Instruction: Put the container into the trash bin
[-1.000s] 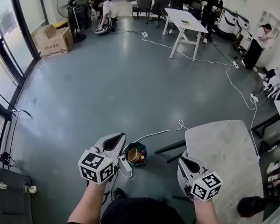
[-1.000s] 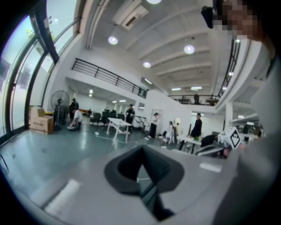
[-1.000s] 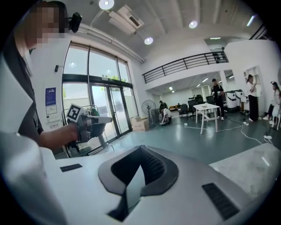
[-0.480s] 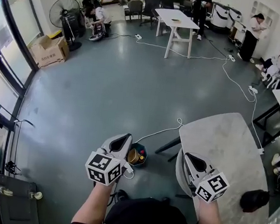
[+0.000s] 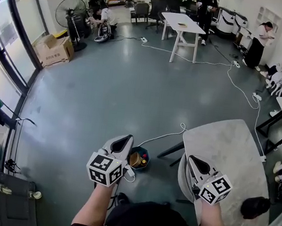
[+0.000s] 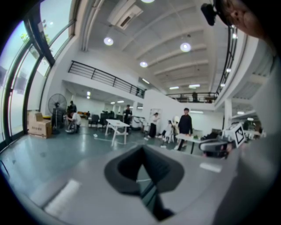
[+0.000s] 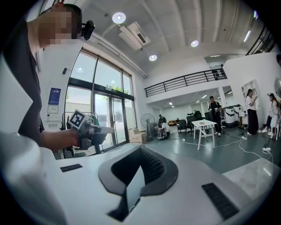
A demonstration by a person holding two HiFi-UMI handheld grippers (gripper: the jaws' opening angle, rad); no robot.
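Note:
A small blue trash bin (image 5: 139, 158) stands on the grey floor just in front of me, beside the marble-topped table (image 5: 233, 151). A brown container (image 5: 135, 158) lies inside it. My left gripper (image 5: 122, 144) hangs just left of the bin and above it, with its jaws shut and nothing between them (image 6: 141, 151). Over the table's near-left edge my right gripper (image 5: 192, 163) is also shut and empty (image 7: 141, 151). In the right gripper view the left gripper (image 7: 90, 131) shows at the left.
A white cable (image 5: 164, 134) runs across the floor from the bin towards the far side. Farther off are a white table (image 5: 184, 22), a cardboard box (image 5: 54, 49), a standing fan (image 5: 67, 13) and several people. Glass walls line the left side.
Both grippers have shifted slightly nearer to me and the view has swung a little. The jaws stayed shut, and the bin with the container has not moved.

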